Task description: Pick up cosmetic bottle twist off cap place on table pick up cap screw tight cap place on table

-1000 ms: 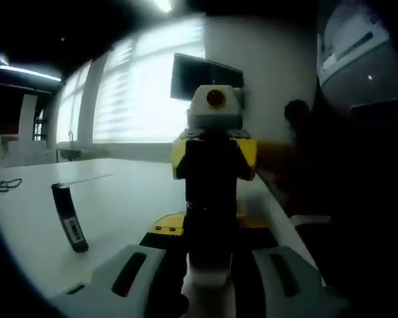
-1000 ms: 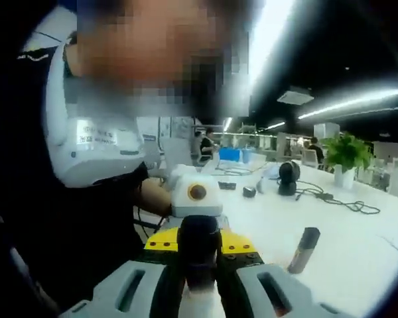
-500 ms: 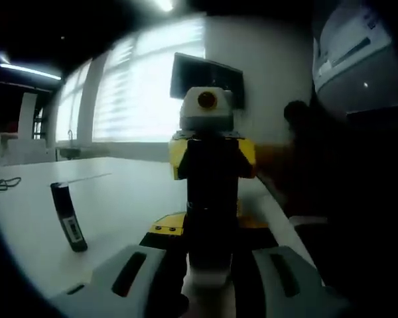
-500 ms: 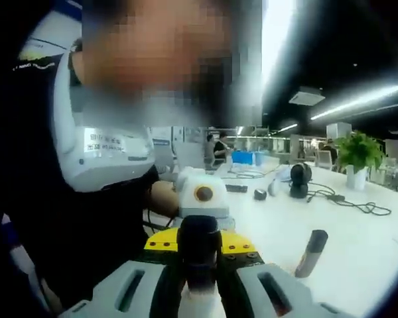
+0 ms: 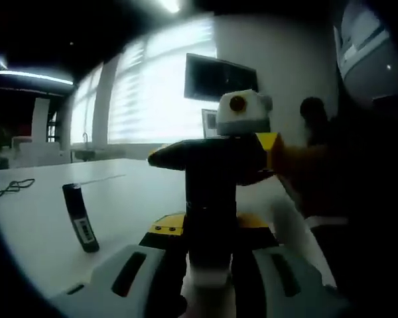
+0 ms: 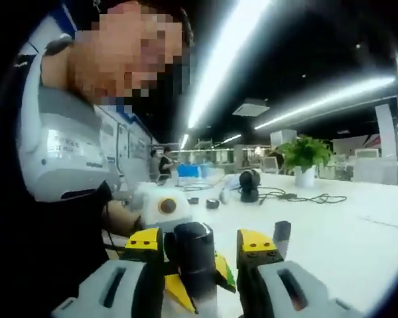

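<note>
Dark cylindrical cosmetic bottle with a pale end is held in the air above the white table, caught end to end between the two tools.

Change noted: in the left gripper view, the right gripper has rolled about the bottle's axis. Half a second ago its yellow jaw blocks sat level either side of the bottle. Now its dark body lies crosswise and one yellow block shows off to the side. The right gripper view has rolled to match, and the room behind stands at a new angle. The left gripper and the bottle have kept their place in its own view.

Judgement: this is a twist stroke on the cap, with the left tool acting as the fixed hold. Whether the thread has begun to release cannot be told, as no gap shows along the bottle. The cap is therefore taken as still on.

Tool state, left: grey jaws narrowly parted and clamped on the bottle's pale near end.

Tool state, right: the right gripper has its jaws closed on the bottle at the opposite end, with the yellow blocks of the left gripper just behind.

Also present: a slim dark tube with a label stands alone on the table, well apart from the work.
</note>
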The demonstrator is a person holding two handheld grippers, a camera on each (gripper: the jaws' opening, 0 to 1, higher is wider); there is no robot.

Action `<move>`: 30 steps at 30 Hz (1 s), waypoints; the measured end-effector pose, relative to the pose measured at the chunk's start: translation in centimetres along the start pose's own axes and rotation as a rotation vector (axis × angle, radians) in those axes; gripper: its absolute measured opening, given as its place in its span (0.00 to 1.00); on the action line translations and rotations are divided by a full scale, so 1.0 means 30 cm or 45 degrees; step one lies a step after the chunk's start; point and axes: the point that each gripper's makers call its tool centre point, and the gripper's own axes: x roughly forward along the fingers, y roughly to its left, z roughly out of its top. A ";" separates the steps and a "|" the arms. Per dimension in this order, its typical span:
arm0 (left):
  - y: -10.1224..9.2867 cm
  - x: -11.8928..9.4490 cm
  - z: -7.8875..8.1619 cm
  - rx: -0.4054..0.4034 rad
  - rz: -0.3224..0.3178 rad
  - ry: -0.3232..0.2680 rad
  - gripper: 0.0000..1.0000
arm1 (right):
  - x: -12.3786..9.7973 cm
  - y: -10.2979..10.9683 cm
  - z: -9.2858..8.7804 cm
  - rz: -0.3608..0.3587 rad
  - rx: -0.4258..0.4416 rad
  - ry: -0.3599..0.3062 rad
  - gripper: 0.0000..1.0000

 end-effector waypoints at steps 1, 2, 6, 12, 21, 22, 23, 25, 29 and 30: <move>0.004 0.000 0.000 -0.002 0.006 -0.001 0.15 | 0.000 0.004 0.005 -0.019 0.003 -0.014 0.39; 0.006 0.000 0.000 -0.002 0.009 -0.001 0.15 | -0.001 0.004 0.009 -0.058 0.012 -0.029 0.39; 0.010 0.000 0.000 0.004 0.013 -0.004 0.15 | -0.007 -0.001 0.003 -0.196 0.057 -0.049 0.38; 0.026 0.002 -0.003 0.021 0.044 -0.004 0.15 | -0.007 -0.004 0.029 -0.400 0.102 -0.106 0.35; 0.030 0.005 -0.017 0.066 0.058 0.023 0.16 | -0.017 -0.038 0.015 -0.781 0.083 -0.093 0.31; 0.030 0.005 -0.018 0.067 0.058 0.024 0.16 | -0.027 -0.049 0.006 -0.854 0.108 -0.085 0.30; 0.030 0.005 -0.018 0.068 0.059 0.026 0.16 | -0.029 -0.046 0.011 -0.891 0.108 -0.104 0.28; 0.030 0.005 -0.018 0.068 0.060 0.027 0.16 | -0.043 -0.054 0.008 -0.990 0.112 -0.112 0.26; 0.033 0.006 -0.019 0.064 0.071 0.032 0.16 | -0.037 -0.050 -0.004 -1.111 0.114 -0.105 0.25; 0.036 0.007 -0.019 0.066 0.080 0.032 0.16 | -0.037 -0.052 -0.013 -1.135 0.122 -0.089 0.25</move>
